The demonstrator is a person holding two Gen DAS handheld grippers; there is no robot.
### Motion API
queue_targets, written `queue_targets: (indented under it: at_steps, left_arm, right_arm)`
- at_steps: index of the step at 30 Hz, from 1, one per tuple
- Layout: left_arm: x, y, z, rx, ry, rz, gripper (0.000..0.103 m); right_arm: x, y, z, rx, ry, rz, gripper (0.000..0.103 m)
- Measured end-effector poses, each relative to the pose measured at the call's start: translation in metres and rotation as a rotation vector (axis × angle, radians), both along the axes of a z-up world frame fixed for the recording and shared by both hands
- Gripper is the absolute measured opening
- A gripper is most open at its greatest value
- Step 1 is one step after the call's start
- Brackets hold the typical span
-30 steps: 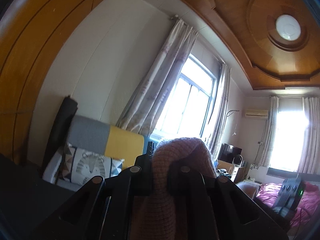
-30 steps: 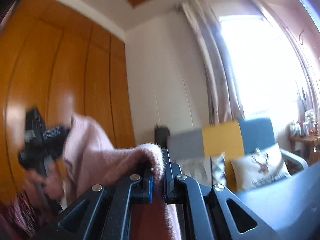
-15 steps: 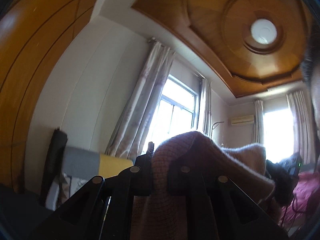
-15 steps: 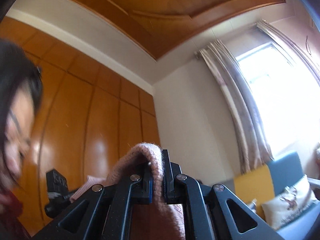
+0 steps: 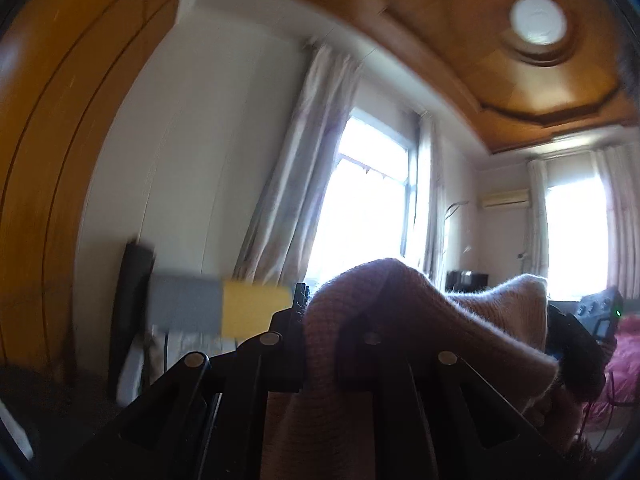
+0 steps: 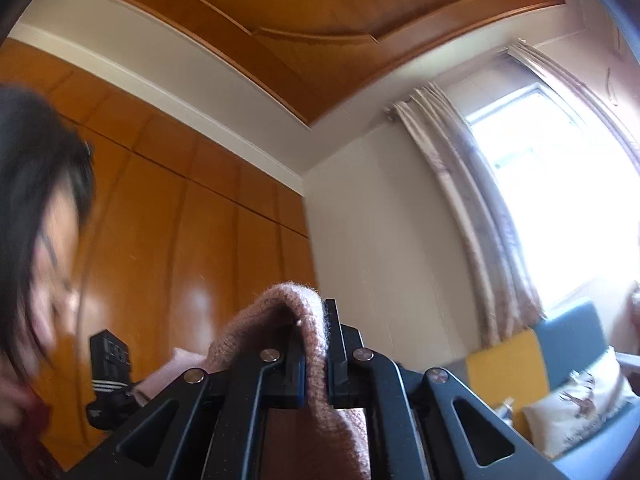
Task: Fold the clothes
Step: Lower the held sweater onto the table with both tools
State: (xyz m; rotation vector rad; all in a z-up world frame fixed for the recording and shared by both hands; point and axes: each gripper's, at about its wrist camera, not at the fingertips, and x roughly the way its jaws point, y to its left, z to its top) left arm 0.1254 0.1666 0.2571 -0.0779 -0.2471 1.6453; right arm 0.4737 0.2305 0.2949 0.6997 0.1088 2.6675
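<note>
Sweater [image 5: 404,320], pink knit, hangs aloft between both tongs: left tongs [image 5: 320,328] and right tongs [image 6: 314,344] each pinch a bunched edge, aimed toward the ceiling. Thick folds could slip free if either grip loosens.

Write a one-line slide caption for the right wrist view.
Right gripper shut on a fold of the pink knit sweater, raised toward the wooden ceiling, with the left gripper holding the other end.
</note>
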Motion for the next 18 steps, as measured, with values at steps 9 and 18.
queue_targets:
  at_steps: [9, 18]
  left_arm:
    - [-0.063, 0.125, -0.091, -0.231, -0.149, 0.134, 0.012]
    - [-0.112, 0.225, -0.242, -0.54, -0.208, 0.27, 0.012]
  right_arm:
    - [-0.068, 0.11, -0.069, -0.246, -0.159, -0.054, 0.005]
    - [-0.156, 0.248, -0.208, -0.575, -0.481, -0.161, 0.005]
